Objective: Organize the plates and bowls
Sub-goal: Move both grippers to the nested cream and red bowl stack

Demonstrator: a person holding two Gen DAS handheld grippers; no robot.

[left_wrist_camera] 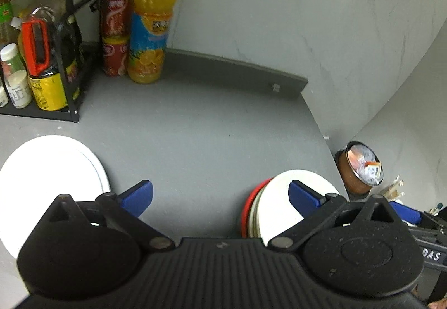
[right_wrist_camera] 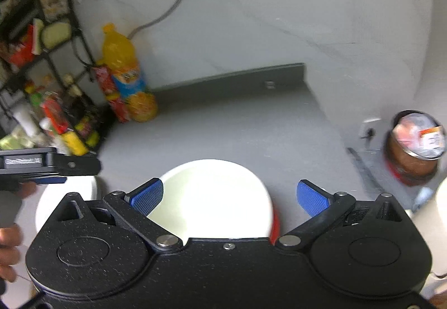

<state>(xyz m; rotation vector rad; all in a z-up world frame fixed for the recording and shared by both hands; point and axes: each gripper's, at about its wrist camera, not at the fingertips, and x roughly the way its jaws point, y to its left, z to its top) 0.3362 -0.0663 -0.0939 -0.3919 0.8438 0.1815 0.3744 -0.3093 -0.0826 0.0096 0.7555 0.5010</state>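
Right now your left claw (left_wrist_camera: 220, 197) hangs over the grey desk (left_wrist_camera: 195, 135) with its blue fingers (left_wrist_camera: 138, 195) spread wide apart and nothing between them. From that wrist view, a white plate (left_wrist_camera: 53, 169) lies flat on the desk to the left, its rim just beside the left finger and partly hidden under the claw body. To the right sits a stack of bowls (left_wrist_camera: 268, 208): a white bowl on top, a red rim showing at its left edge. The right finger crosses in front of that stack, so the stack lies off to the right of the gap, not inside it.

Your right claw (right_wrist_camera: 230, 195) is also wide open and holds nothing. In its view the white bowl (right_wrist_camera: 212, 194) fills most of the gap between the two blue fingers (right_wrist_camera: 313, 198), with its left edge behind the left finger and a sliver of red bowl (right_wrist_camera: 275, 225) showing at the lower right. Whether the fingers touch the bowl, you cannot tell; the view is blurred. The other claw and the hand (right_wrist_camera: 9, 247) holding it show at the left edge, above the white plate (right_wrist_camera: 67, 197).

At the back left corner of the desk stand an orange juice bottle (left_wrist_camera: 152, 21), stacked red cans (left_wrist_camera: 116, 32) and a black rack (left_wrist_camera: 64, 43) of bottles. Beyond the desk's right edge stands a brown bin (left_wrist_camera: 360, 169).
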